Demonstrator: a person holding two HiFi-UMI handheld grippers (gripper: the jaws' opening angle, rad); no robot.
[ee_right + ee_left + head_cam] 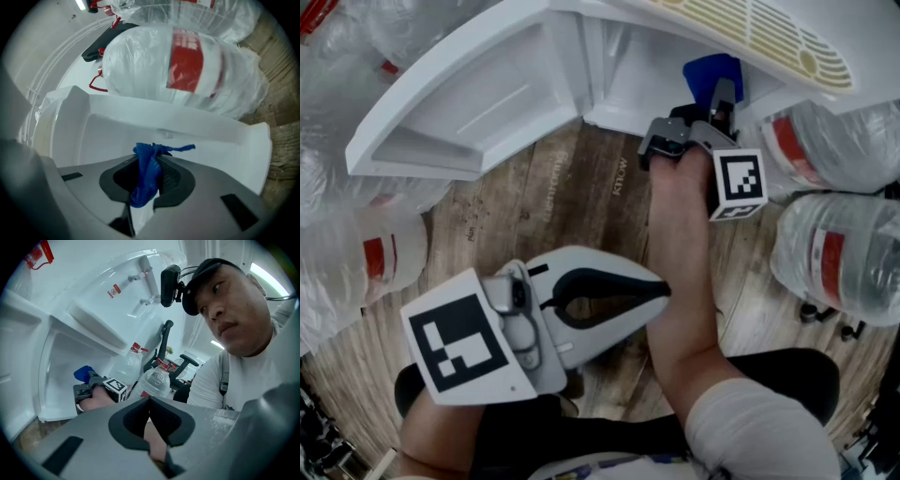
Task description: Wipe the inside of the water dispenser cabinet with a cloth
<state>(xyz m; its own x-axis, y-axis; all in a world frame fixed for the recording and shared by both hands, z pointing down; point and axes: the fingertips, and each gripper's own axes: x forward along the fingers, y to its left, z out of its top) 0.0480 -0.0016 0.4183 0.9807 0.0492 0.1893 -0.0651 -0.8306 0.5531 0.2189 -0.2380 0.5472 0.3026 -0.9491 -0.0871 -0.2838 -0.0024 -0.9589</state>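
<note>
right gripper point(719, 101), far right: jaws pinching the blue cloth point(146, 164) just inside the open white dispenser cabinet point(112, 131). left gripper point(656, 291), near: jaws pressed together, empty, above the wooden floor point(581, 197).

No word or number can be read for certain. Faint pale lettering point(620, 176) on the wooden floor point(581, 225) is too blurred to spell out. The red labels point(831, 265) on the water bottles point(862, 291) and a small red sticker point(115, 290) on the white dispenser point(89, 315) show no legible print, and the marker cubes point(739, 180) bear only black-and-white squares.
</note>
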